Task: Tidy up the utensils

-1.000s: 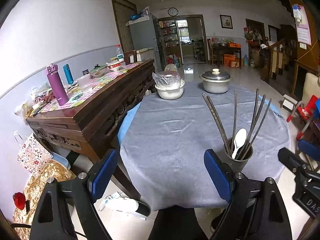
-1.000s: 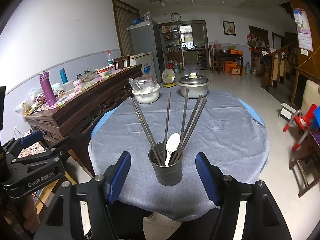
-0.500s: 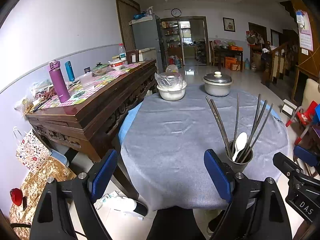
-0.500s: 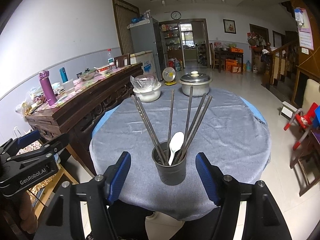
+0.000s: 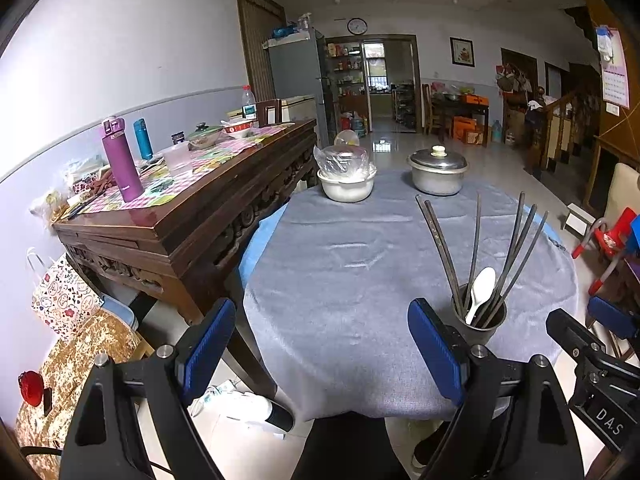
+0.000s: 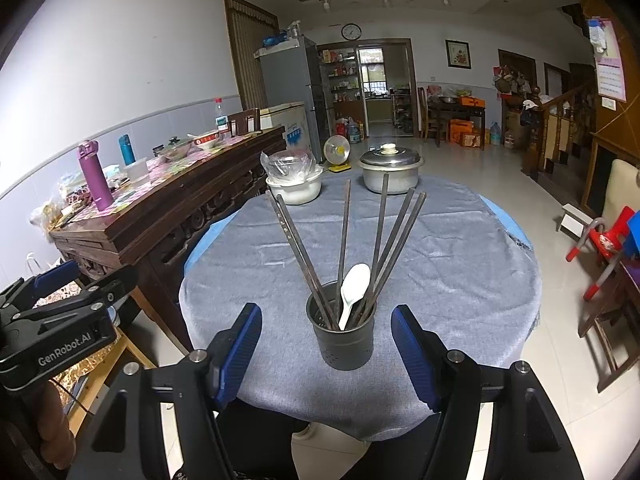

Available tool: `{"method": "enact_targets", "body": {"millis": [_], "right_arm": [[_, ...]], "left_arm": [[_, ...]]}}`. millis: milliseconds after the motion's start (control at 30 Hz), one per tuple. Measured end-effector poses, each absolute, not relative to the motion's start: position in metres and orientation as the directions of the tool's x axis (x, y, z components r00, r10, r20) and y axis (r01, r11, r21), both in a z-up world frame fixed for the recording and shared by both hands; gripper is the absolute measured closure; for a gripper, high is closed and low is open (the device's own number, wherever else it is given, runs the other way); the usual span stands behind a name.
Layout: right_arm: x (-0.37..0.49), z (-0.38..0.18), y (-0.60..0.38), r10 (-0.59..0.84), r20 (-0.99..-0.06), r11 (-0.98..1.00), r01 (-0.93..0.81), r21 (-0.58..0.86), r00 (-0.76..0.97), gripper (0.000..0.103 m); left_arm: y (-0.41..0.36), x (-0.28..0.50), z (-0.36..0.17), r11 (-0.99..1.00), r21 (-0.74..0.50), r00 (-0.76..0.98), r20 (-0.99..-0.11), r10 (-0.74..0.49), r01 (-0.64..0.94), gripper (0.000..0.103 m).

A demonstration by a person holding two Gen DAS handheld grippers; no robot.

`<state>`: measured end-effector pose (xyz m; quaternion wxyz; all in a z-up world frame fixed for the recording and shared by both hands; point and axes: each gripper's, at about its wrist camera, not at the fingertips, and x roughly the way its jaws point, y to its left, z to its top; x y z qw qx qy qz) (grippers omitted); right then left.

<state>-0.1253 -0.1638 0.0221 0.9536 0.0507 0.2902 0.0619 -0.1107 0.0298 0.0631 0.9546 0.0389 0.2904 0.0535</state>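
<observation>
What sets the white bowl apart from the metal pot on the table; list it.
The white bowl is white and covered with crinkled clear plastic; the metal pot is silver-grey under a metal lid with a pale knob. The bowl sits left, the pot right. Both stand at the far edge of the grey tablecloth.

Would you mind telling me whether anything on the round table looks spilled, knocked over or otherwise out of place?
Nothing stands out. The dark utensil holder stands upright near the table's front edge, with the chopsticks fanned out and the white spoon inside it. The lidded metal pot and the plastic-covered bowl sit undisturbed at the far side.
</observation>
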Motion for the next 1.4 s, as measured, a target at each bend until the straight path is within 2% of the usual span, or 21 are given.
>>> {"method": "enact_targets", "body": {"millis": [967, 1400], "right_arm": [[-0.153, 0.046, -0.179, 0.151, -0.488, 0.982, -0.076, 0.17, 0.86, 0.032], [-0.158, 0.058, -0.169, 0.148, -0.475, 0.986, -0.089, 0.144, 0.868, 0.031]], "left_arm": [[0.019, -0.128, 0.087, 0.994, 0.09, 0.844, -0.526, 0.104, -0.066, 0.015], [0.02, -0.132, 0.092, 0.994, 0.081, 0.851, -0.515, 0.104, -0.072, 0.015]]}}
